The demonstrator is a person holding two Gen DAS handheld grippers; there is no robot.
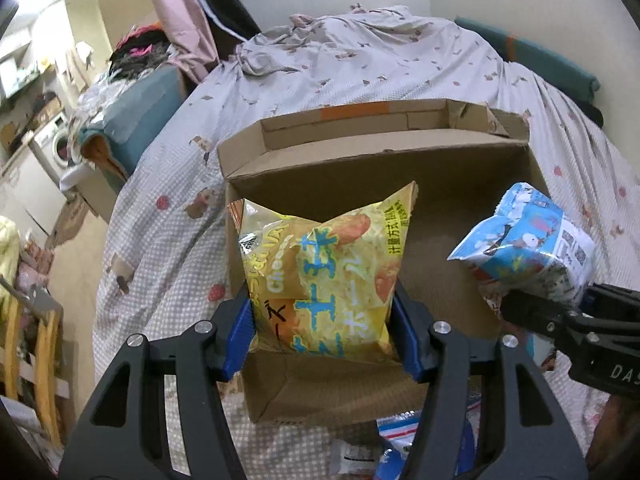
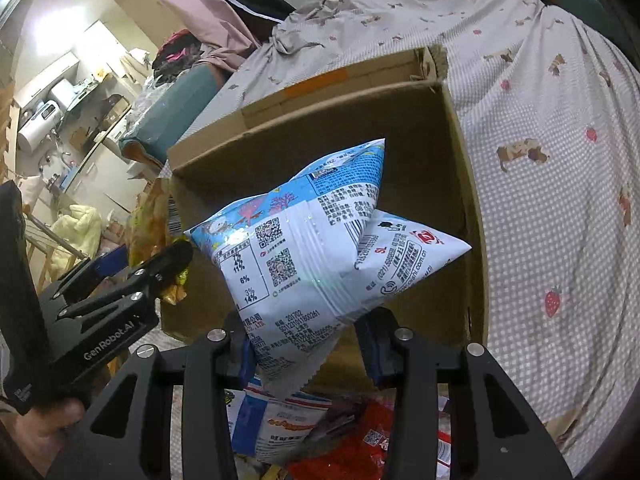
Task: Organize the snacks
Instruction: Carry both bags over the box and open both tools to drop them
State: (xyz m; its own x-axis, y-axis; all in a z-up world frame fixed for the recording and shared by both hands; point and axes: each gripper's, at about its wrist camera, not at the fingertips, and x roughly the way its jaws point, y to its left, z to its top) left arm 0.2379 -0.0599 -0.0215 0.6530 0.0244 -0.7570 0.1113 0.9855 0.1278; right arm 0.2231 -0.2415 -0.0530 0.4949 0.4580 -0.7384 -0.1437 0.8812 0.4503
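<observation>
Yellow puffy cheese-snack bag in left gripper; blue-white bag in right gripper.

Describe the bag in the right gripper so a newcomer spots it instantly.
Find the open cardboard box on the checked bedspread. Held over it by the right gripper is a puffed blue-and-white snack bag, back side showing QR codes and a barcode. The other held bag, in the left gripper, is a yellow cheese snack bag.

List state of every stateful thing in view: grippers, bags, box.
left gripper: shut on yellow cheese snack bag
right gripper: shut on blue snack bag
yellow cheese snack bag: sealed, puffed, held over box
blue snack bag: sealed, puffed, held over box
cardboard box: open, flaps up
</observation>
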